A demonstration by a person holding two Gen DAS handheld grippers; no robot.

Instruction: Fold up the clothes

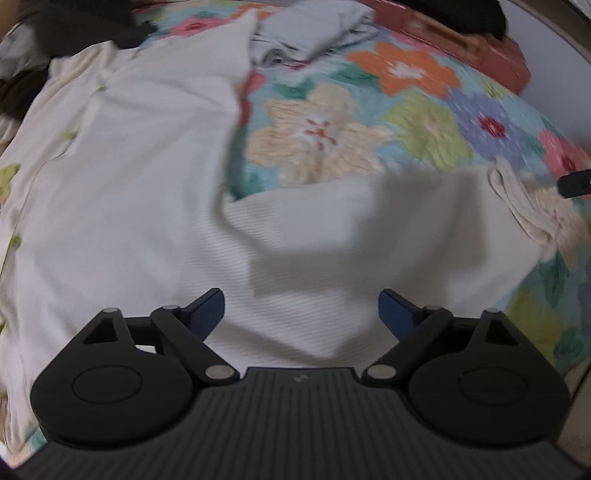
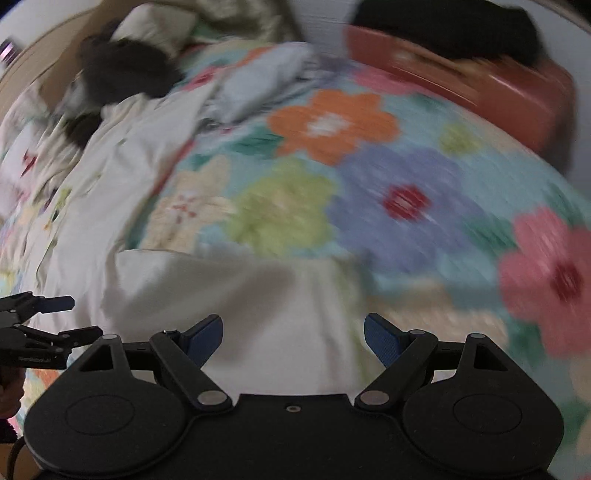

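Left wrist view: left gripper (image 1: 301,308) spreads its 2 jaws wide over the white garment (image 1: 122,206), whose long axis runs away up-left across the floral bedspread (image 1: 424,122). Right gripper (image 2: 293,334), jaws likewise apart and empty, hovers above the garment's near folded edge.

A cream garment (image 1: 140,192) of finely ribbed, matt knit cloth is shown, with a coarser ribbed cuff (image 1: 524,199) at one sleeve end. The floral bedspread (image 1: 424,122) beneath is seen as a matt, textured woven cloth. A pale grey garment (image 1: 314,29) of smooth, thin cloth is crumpled further back. The left gripper (image 1: 301,314) is formed of matt black plastic with a ridged body, dull metal pivot pins and blue textured pads (image 1: 207,314). The right gripper (image 2: 293,336) is finished alike. A reddish suitcase (image 2: 480,81) with a glossy shell is visible.
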